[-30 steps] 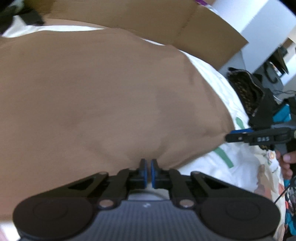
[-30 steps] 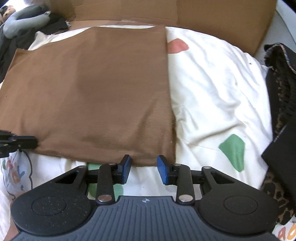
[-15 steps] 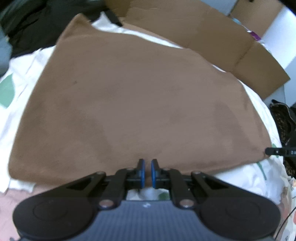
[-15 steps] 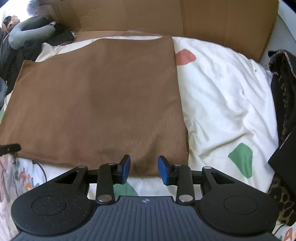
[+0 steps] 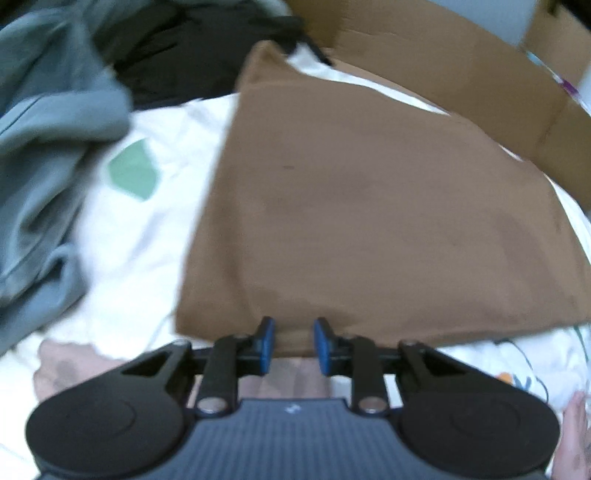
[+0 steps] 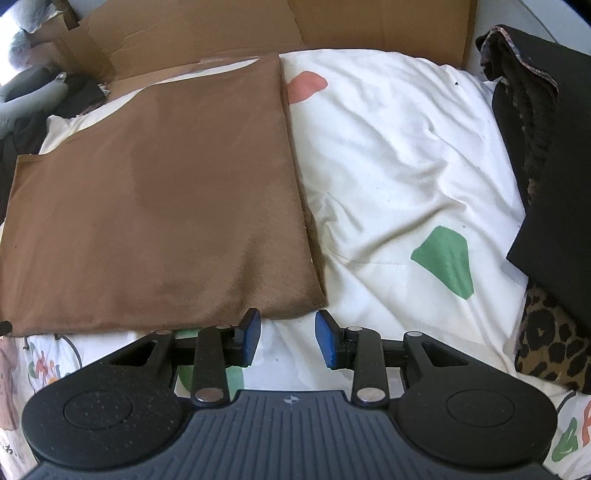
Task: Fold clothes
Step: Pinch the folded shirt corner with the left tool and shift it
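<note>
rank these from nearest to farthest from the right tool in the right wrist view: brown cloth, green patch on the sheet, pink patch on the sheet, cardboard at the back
From the right tool:
1. Brown cloth: its near edge lies just ahead of the fingertips, to the left.
2. Green patch: on the white sheet, ahead and right.
3. Pink patch: far up the sheet, beside the cloth's far right corner.
4. Cardboard: standing along the back, behind everything.

L hand-held gripper (image 5: 293, 341) jaws opening at brown cloth (image 5: 369, 206) edge.

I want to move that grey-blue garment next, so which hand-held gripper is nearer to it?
Left. The grey-blue garment is bunched just left of the left hand-held gripper, whose jaws are opening. For the right hand-held gripper, it lies far off, beyond the brown cloth.
</note>
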A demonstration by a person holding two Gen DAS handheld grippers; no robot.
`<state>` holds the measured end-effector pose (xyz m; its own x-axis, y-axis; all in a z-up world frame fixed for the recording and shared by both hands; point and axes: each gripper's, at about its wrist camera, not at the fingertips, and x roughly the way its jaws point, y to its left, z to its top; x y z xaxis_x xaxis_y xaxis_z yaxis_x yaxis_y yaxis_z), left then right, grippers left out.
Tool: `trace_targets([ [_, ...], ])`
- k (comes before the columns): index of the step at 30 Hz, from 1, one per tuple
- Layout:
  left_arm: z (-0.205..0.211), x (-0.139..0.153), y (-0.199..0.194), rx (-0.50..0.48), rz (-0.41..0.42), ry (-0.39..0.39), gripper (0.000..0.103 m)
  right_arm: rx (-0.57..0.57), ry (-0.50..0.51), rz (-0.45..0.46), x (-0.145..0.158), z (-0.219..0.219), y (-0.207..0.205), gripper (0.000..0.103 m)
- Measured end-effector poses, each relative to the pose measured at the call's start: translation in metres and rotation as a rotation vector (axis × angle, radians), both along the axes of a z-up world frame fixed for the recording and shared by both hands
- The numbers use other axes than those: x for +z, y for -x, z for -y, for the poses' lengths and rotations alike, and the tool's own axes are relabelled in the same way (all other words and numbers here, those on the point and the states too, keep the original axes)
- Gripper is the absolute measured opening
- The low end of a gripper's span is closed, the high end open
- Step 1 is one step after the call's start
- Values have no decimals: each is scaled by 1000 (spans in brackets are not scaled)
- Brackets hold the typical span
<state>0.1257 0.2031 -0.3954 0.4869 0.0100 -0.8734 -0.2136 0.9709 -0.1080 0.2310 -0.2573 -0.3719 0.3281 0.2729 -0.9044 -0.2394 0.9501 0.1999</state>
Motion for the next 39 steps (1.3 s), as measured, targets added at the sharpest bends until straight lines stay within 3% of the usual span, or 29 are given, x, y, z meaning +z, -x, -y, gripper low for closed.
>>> trace_targets([
  [5, -23, 4, 4, 83, -9, -60, 22, -16, -17, -6, 0, 5, 1, 40],
  [11, -45, 15, 14, 150, 18, -71, 26, -97, -141, -31, 1, 19, 5, 40],
  [16, -50, 14, 14, 174, 21, -8, 29, -151, -222, -76, -8, 26, 4, 40],
  [18, -47, 13, 18, 159, 22, 19, 38, -177, -262, -97, -13, 29, 3, 40],
  [21, -46, 9, 18, 151, 21, 33, 42, -238, -322, -135, -22, 36, 1, 40],
  [30, -54, -2, 22, 210, -3, 100, 46, -438, -540, -197, -49, 62, -4, 39],
  [31, -55, -2, 23, 217, -3, 108, 46, -462, -573, -198, -52, 65, -4, 37],
  [33, -57, -1, 23, 233, -4, 129, 46, -508, -609, -196, -55, 72, -3, 4],
  [39, -73, 2, 32, 337, 30, 291, 44, -497, -652, -115, -34, 78, 3, 1],
])
